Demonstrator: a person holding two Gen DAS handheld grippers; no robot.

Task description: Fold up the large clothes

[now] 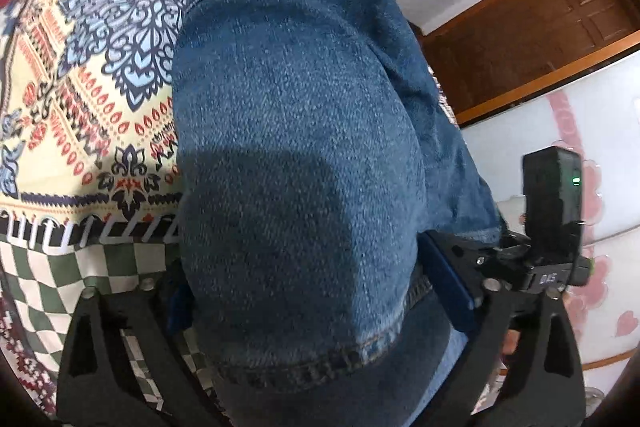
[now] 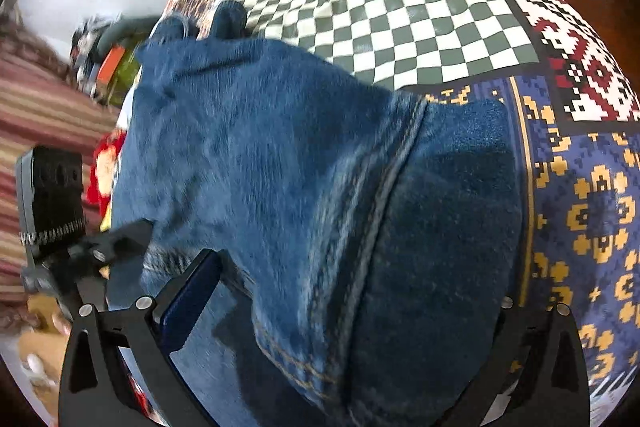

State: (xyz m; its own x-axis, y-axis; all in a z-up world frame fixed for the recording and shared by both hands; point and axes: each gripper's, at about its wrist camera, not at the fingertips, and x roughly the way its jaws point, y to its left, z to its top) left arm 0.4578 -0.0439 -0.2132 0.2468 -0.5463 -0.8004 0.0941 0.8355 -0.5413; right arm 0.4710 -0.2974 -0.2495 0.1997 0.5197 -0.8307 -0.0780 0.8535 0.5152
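Note:
A pair of blue denim jeans (image 1: 296, 131) drapes over the front of my left gripper (image 1: 316, 311) and stretches away across the patterned bedspread (image 1: 92, 67). The denim fills the gap between the left fingers, which look closed on it. In the right wrist view the same jeans (image 2: 320, 195) hang over my right gripper (image 2: 332, 311), with a thick seam running down the middle. Its left blue pad (image 2: 188, 303) shows beside the cloth; the right finger is hidden under the denim. The far end of the jeans looks lifted and blurred.
The bedspread (image 2: 400, 11) has green-white checks, blue-and-gold and red-white panels. A wooden door (image 1: 536, 39) and white wall stand at the right in the left wrist view. A striped cloth (image 2: 44, 123) and cluttered items (image 2: 104, 63) lie left in the right wrist view.

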